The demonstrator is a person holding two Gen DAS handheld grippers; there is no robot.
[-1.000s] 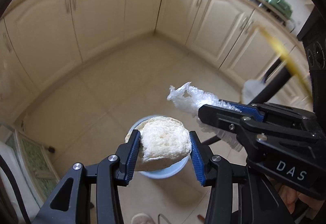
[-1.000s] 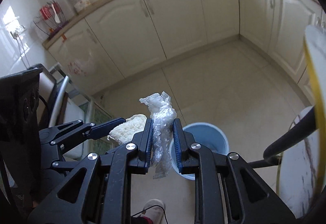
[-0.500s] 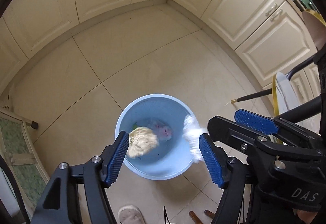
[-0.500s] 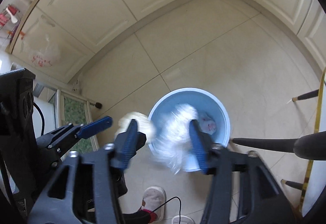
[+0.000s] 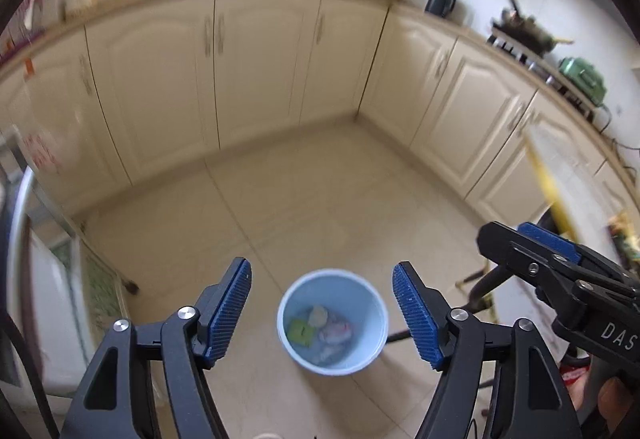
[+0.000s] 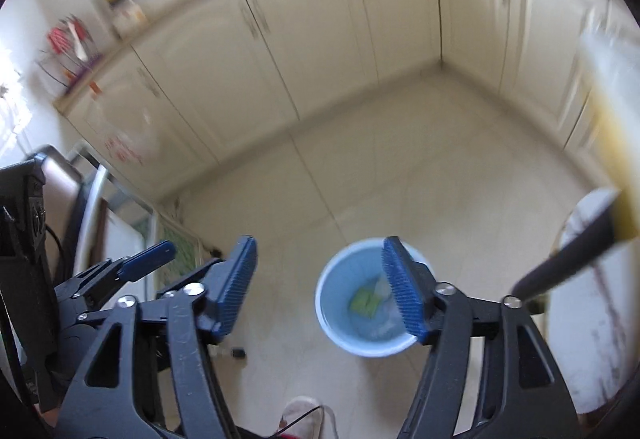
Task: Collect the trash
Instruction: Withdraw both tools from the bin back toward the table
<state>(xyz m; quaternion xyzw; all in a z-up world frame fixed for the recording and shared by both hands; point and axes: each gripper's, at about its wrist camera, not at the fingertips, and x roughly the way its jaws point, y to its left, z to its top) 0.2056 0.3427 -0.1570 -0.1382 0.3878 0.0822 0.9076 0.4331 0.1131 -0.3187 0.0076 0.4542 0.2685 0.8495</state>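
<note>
A light blue bin [image 5: 333, 321] stands on the tiled floor below both grippers. Inside it lie a pale crumpled wad [image 5: 319, 315], a green scrap [image 5: 301, 331] and pinkish-white wrappers [image 5: 335, 333]. My left gripper [image 5: 322, 303] hangs high over the bin, its jaws opening with nothing between them. My right gripper [image 6: 320, 279] is also above the bin [image 6: 360, 315], jaws opening and empty; its right finger [image 6: 402, 291] covers part of the bin's inside. The right gripper [image 5: 532, 247] shows at the right of the left wrist view, and the left gripper [image 6: 152, 259] at the left of the right wrist view.
Cream cabinets [image 5: 260, 71] line the far walls under a cluttered counter. A table with a yellow rim [image 5: 556, 195] and dark chair legs [image 6: 560, 271] stand at the right. A white appliance [image 5: 44, 303] stands at the left. A slippered foot [image 6: 304, 415] is near the bottom edge.
Both grippers opened and let go: the pale wad and the clear plastic wrapper fell into the blue bin. Both hands then rose, so the bin looks smaller and the counter came into view.
</note>
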